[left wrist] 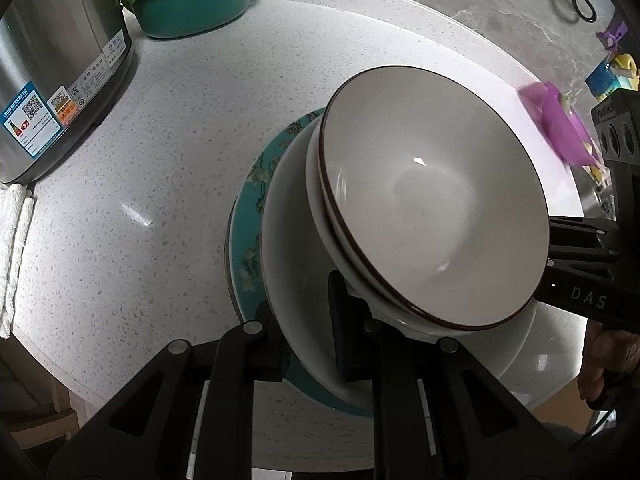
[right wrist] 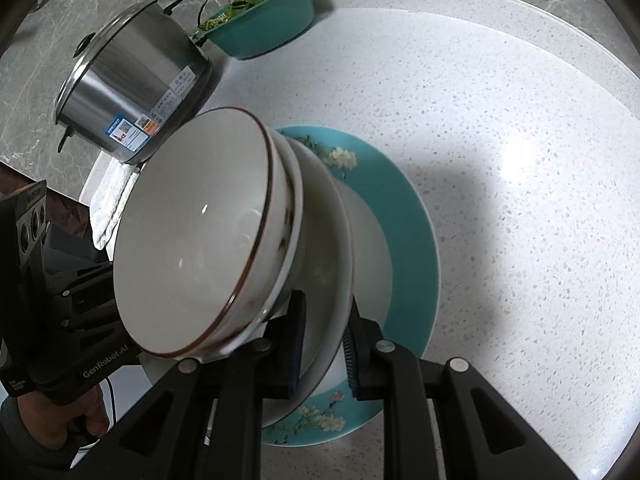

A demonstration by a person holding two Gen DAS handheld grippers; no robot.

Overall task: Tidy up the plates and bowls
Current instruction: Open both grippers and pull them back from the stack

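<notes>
**A:** Where does the crockery stand now?

**B:** All in one stack on the white speckled round table (right wrist: 500, 128). At the bottom lies the wide teal plate with a blossom pattern (right wrist: 412, 216). On it sits a deep white plate (right wrist: 334, 264), and in that a pair of nested white bowls with thin brown rims (left wrist: 436, 200). The stack is in the near middle of the table. The steel cooker pot with labels (left wrist: 52, 64) and the teal basin of green leaves (left wrist: 196, 4) are at the far left, well apart from it.

**B:** And the tools?

**A:** The left gripper (left wrist: 310, 320) has its fingers drawn narrow on the near left rim of the white plate, one pad inside, one outside. The right gripper (right wrist: 324, 340) pinches the same plate's rim on the opposite side. Both point steeply down. Whether the stack rests fully on the teal plate or is just lifted, I cannot tell.

**B:** So which step is this?

**A:** I judge it the gathering step: the plate and bowls handled together, two-handed. Next the two hands must move as one and keep level. The bowls sit loose and look tilted, so any tipping could slide them off.
</notes>
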